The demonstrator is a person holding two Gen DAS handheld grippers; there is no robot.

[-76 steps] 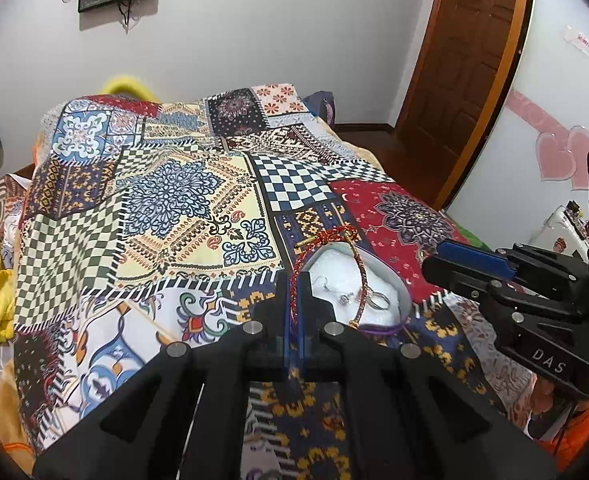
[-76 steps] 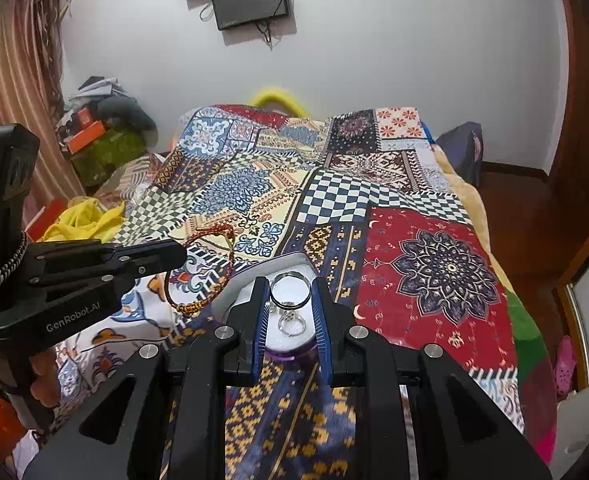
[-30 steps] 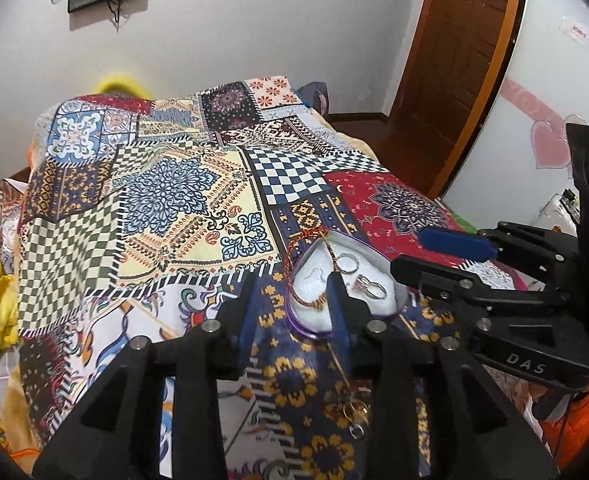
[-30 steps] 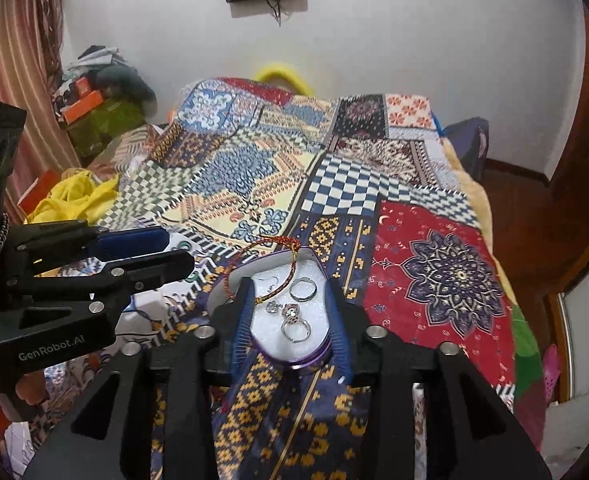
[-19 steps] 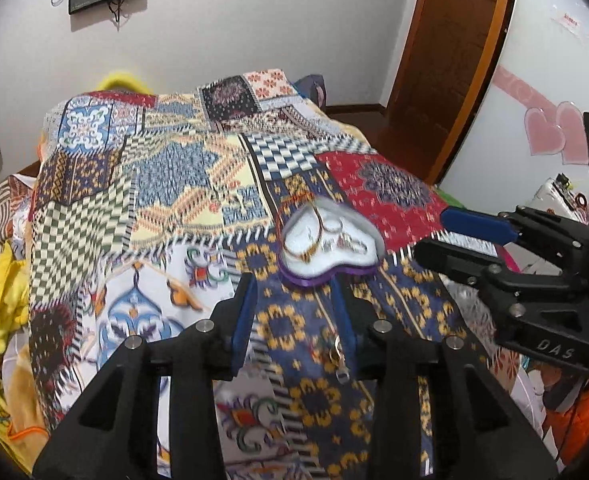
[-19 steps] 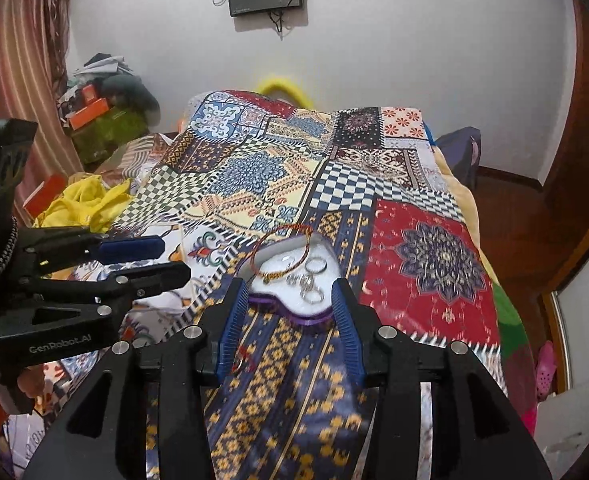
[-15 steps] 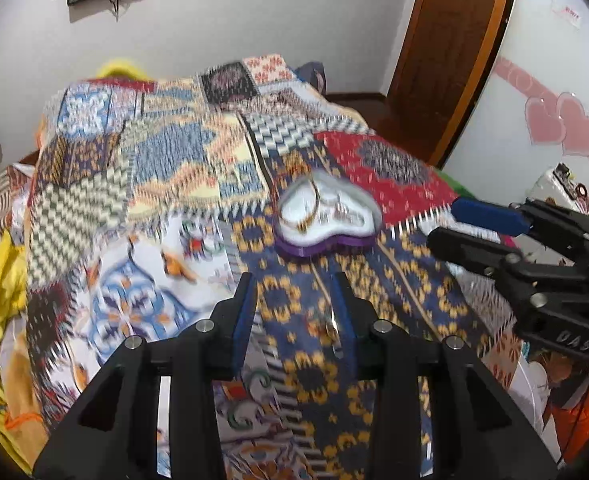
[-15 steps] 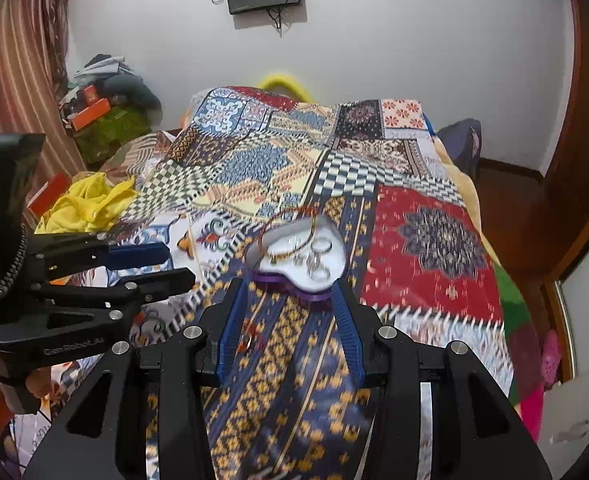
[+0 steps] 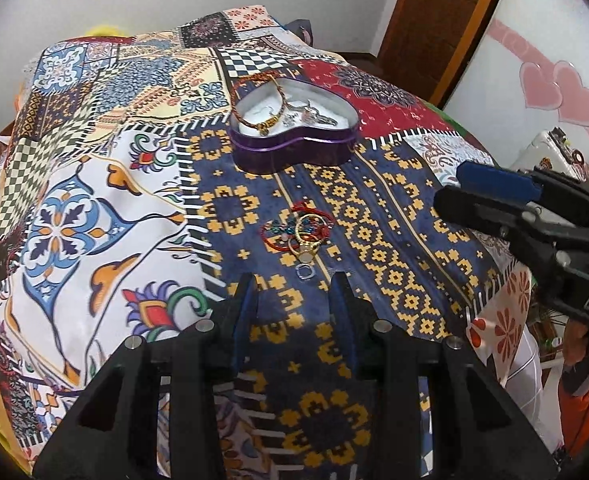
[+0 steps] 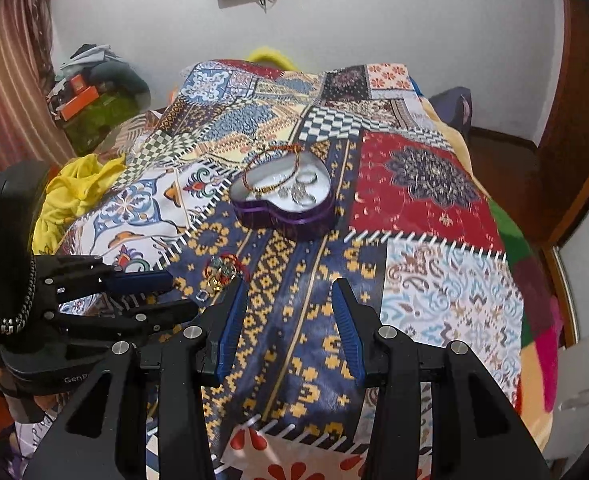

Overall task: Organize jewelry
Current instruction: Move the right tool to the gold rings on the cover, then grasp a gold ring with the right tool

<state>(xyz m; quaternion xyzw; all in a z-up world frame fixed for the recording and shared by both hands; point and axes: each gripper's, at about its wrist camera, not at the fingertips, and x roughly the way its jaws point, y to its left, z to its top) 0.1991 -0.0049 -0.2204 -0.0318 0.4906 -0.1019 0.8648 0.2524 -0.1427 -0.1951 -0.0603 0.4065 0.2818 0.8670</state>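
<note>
A purple heart-shaped box stands on the patterned bedspread; it also shows in the right wrist view. A beaded bracelet hangs over its left rim, and rings lie inside on white lining. A small pile of loose jewelry, red hoops, gold rings and a silver ring, lies on the blue patch nearer to me; it also shows in the right wrist view. My left gripper is open and empty just short of the pile. My right gripper is open and empty, to the right of the pile.
The patchwork bedspread covers the whole bed. Yellow cloth lies off the left edge. A wooden door stands at the far right. Clutter sits by the curtain.
The left gripper opened and left the beaded bracelet draped in the heart box. Both grippers then pulled back from the box toward me, and the loose jewelry pile came into view.
</note>
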